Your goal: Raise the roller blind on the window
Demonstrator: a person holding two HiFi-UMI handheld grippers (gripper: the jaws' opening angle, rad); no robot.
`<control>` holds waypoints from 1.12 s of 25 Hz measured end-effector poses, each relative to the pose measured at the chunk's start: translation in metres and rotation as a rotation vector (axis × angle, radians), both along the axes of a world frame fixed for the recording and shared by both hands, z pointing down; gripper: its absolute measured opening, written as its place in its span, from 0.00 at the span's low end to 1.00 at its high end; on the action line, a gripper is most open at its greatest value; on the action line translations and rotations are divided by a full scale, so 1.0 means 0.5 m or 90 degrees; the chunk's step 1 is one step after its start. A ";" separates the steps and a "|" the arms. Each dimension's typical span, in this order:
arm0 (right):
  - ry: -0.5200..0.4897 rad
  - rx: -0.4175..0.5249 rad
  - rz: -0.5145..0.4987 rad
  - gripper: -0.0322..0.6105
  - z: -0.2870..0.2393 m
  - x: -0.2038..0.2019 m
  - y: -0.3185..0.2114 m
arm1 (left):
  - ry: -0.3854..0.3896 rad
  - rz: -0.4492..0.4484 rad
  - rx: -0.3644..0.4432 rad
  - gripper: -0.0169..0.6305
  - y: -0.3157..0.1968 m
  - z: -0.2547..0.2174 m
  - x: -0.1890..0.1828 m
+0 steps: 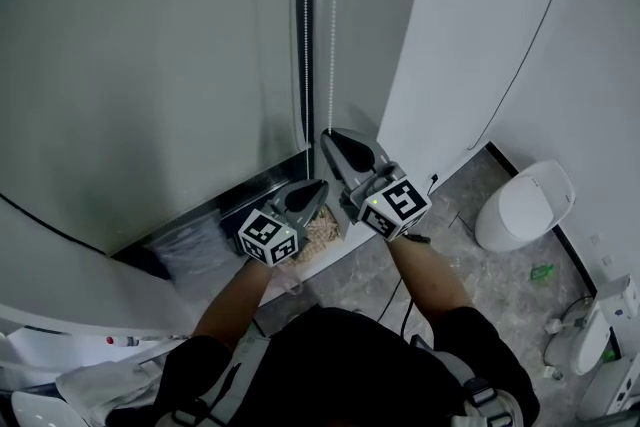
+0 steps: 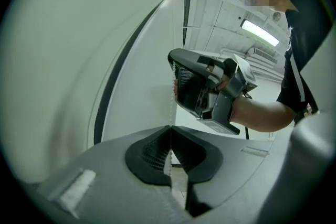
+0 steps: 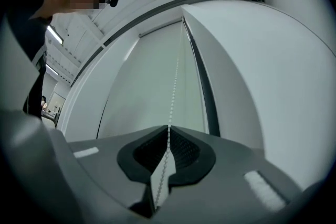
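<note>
Head view. The roller blind (image 1: 150,65) closes off 9 to 12 o'clock, and the white wall (image 1: 480,35) blocks 1 to 3 o'clock. The narrow slot between them, at 12 o'clock, holds the dark frame (image 1: 305,35) and the bead chain (image 1: 331,15). The right gripper (image 1: 330,137), just above the left gripper (image 1: 320,185), fills the slot's foot. There is open room toward 5 o'clock, over the floor (image 1: 500,285).

The roller blind (image 1: 150,65) is a plain, pale grey-green sheet, drawn flat down over the window. Its white bead chain (image 1: 331,25) hangs taut and straight along the blind's right edge, beside the dark frame. My left tool (image 2: 170,128) pinches the chain low down. My right tool (image 3: 168,128) is clamped on the same strand just above.
</note>
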State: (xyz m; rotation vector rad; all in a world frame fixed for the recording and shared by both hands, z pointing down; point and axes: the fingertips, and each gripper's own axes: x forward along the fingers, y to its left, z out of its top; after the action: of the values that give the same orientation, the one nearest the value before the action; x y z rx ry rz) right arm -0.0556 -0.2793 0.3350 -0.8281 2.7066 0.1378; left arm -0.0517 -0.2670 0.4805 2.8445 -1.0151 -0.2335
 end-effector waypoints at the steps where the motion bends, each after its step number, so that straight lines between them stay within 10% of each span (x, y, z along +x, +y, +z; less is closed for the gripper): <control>1: 0.009 -0.014 0.002 0.07 0.026 0.002 0.003 | -0.008 0.001 -0.014 0.04 0.002 0.021 0.003; 12: 0.043 -0.051 0.000 0.06 0.114 0.005 0.018 | -0.060 0.064 -0.029 0.18 0.046 0.059 -0.017; 19: 0.044 -0.056 0.005 0.07 0.114 0.014 0.017 | 0.021 0.055 0.084 0.19 0.009 -0.190 -0.087; 28: 0.022 -0.056 -0.008 0.07 0.106 0.012 0.033 | 0.125 0.179 0.163 0.19 -0.016 -0.439 -0.014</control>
State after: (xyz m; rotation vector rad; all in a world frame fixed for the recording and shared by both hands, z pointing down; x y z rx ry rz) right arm -0.0494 -0.2629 0.3877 -0.8406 2.7668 0.0313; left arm -0.0589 -0.2748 0.2608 3.0647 -0.5763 -0.6417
